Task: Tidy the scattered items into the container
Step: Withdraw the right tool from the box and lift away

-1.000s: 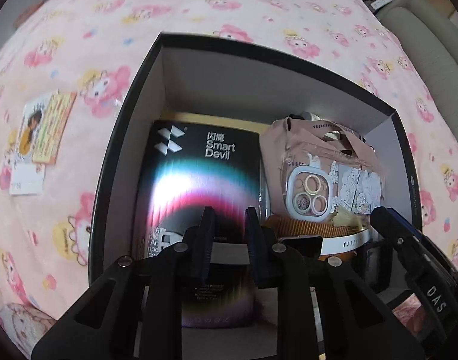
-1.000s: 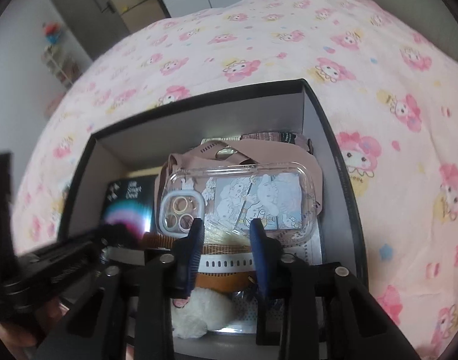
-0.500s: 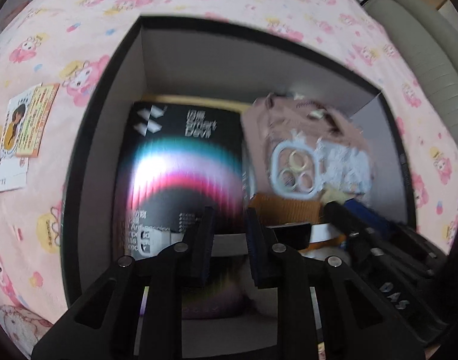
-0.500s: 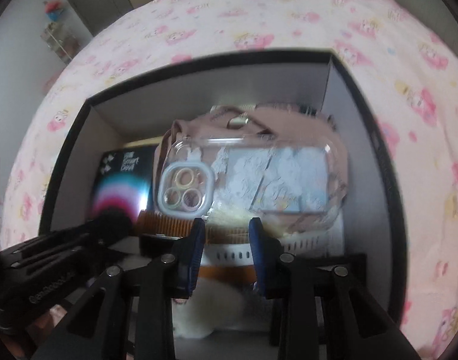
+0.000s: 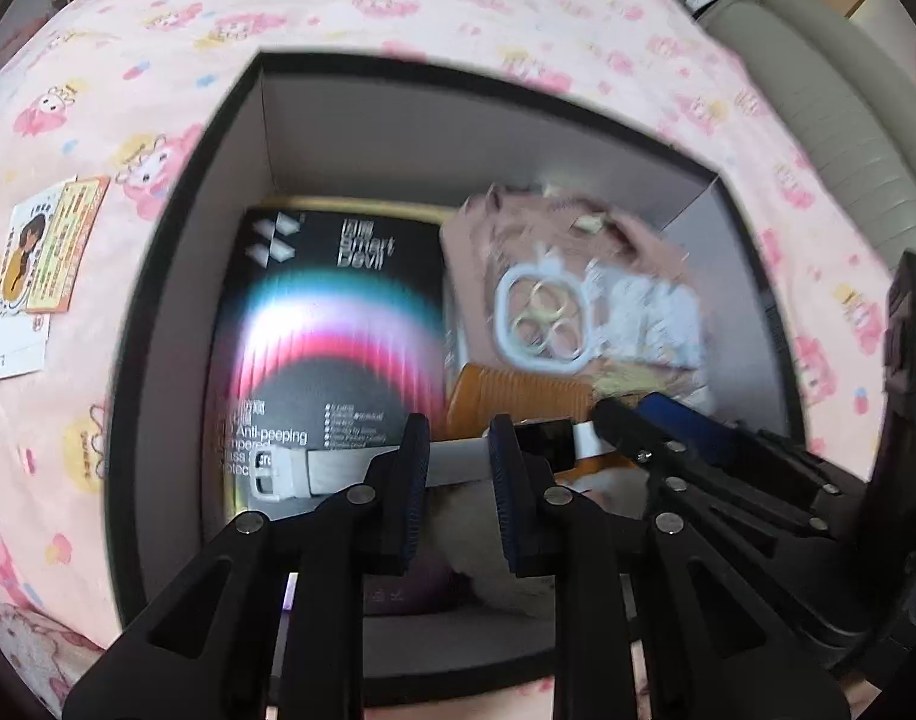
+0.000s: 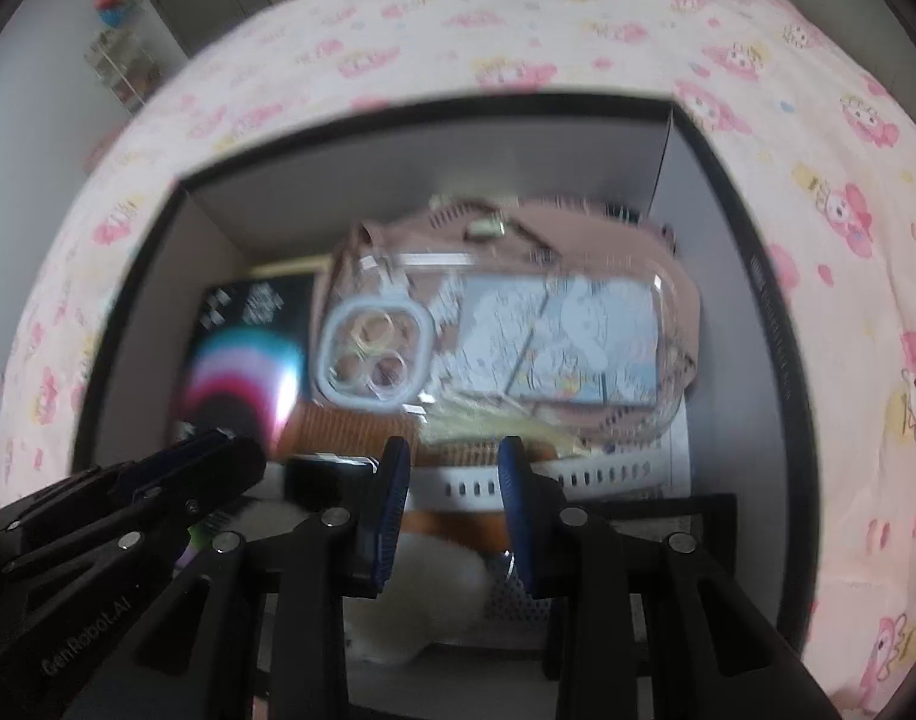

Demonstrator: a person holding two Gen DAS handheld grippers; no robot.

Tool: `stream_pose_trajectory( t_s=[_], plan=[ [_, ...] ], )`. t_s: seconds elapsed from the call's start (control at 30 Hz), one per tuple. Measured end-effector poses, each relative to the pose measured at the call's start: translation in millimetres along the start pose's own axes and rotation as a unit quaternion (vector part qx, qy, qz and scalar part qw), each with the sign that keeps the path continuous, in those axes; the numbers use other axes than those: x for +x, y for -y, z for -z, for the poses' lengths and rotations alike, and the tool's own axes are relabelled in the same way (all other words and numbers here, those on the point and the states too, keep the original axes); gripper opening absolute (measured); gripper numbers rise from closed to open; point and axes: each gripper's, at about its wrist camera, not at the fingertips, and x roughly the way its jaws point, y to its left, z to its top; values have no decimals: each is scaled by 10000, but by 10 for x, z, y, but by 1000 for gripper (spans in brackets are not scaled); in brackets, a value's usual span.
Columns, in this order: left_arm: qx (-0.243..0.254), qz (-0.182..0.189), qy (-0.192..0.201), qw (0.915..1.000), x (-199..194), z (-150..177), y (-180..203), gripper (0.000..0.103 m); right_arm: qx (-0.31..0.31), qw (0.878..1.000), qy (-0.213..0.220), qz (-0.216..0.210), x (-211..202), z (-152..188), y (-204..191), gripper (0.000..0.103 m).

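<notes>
An open black box (image 5: 176, 252) sits on a pink cartoon bedspread. Inside lie a black Smart Devil package (image 5: 338, 324), a pink bag (image 5: 577, 222), a clear phone case (image 5: 553, 324), an orange ribbed piece (image 5: 517, 402) and something white and fluffy (image 5: 475, 546). A white watch (image 5: 338, 474) with a black face hangs across the box's near end. My left gripper (image 5: 458, 462) is shut on its buckle strap. My right gripper (image 6: 455, 480) is shut on the perforated strap (image 6: 601, 474). The two grippers sit side by side over the box.
Two printed cards (image 5: 38, 264) lie on the bedspread left of the box. A grey cushioned seat (image 5: 817, 90) stands beyond the bed at the right. In the right wrist view, cupboards and a small rack (image 6: 116, 60) line the far wall.
Both grippers have shifted over the box with the watch still between them. The right one has sunk, so the box's contents look larger. Both grips look unchanged.
</notes>
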Motion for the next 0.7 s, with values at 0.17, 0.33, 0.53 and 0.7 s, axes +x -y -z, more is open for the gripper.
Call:
stream_pose_trajectory(
  t_s=[0.17, 0.33, 0.53, 0.7],
  plan=[
    [-138, 88, 97, 9998, -73, 33, -79, 20, -97, 9999, 84, 87, 17, -6, -37, 30],
    [-124, 288, 526, 9981, -400, 124, -102, 26, -183, 9981, 583, 70, -262, 73, -102, 32],
    [0, 423, 951, 9946, -783, 218, -66, 34, -497, 9869, 1455, 497, -734, 275, -297, 43],
    [416, 314, 1153, 9920, -1017, 356, 30, 35, -283, 9858, 1622, 336, -962, 402, -278, 43]
  ],
)
